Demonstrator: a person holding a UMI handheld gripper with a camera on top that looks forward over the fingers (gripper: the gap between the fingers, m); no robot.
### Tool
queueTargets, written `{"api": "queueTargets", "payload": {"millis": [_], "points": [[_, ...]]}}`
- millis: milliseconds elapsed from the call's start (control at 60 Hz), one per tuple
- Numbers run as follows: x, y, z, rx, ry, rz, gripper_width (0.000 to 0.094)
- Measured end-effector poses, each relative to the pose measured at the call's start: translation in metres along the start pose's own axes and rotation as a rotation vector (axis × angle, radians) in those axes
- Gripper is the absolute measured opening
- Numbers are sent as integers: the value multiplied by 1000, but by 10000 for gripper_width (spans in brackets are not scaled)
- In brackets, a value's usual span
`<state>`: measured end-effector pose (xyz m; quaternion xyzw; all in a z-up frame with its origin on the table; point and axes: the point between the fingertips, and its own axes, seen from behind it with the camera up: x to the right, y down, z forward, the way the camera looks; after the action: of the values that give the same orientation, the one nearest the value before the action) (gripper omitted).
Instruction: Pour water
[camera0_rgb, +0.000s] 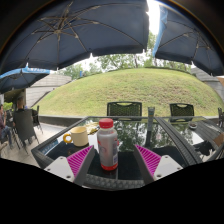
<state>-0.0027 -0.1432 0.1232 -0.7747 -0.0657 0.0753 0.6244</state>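
Observation:
A clear plastic bottle (107, 146) with a red cap and a red band at its base stands upright on the glass table (170, 135). It stands between my fingers, closer to the left pink pad (80, 159) than to the right pad (148, 159), with a visible gap on its right side. My gripper (114, 152) is open around it. A yellow cup (79, 135) sits on the table beyond the left finger.
Dark patio chairs (124, 108) stand across the table, with another chair (24, 124) at the left. Large dark umbrellas (80, 30) spread overhead. A grassy slope (130, 88) rises behind.

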Motion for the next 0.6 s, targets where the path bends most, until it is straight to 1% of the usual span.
{"api": "queueTargets", "payload": {"millis": [83, 167, 250, 300, 317, 333, 350, 367, 400, 483, 533, 600], "points": [[-11, 7, 44, -1, -13, 15, 836], [-8, 12, 81, -20, 17, 45, 843], [-10, 9, 110, -6, 23, 60, 835], [-10, 8, 115, 12, 25, 62, 824], [-11, 8, 117, 18, 26, 58, 794], [-11, 7, 119, 28, 27, 53, 717], [-10, 5, 121, 38, 31, 49, 565], [-10, 2, 120, 48, 33, 46, 478], [-7, 2, 121, 66, 68, 47, 460], [4, 0, 116, 97, 130, 3, 349], [3, 0, 120, 99, 145, 2, 324], [-4, -1, 121, 92, 132, -27, 317]]}}
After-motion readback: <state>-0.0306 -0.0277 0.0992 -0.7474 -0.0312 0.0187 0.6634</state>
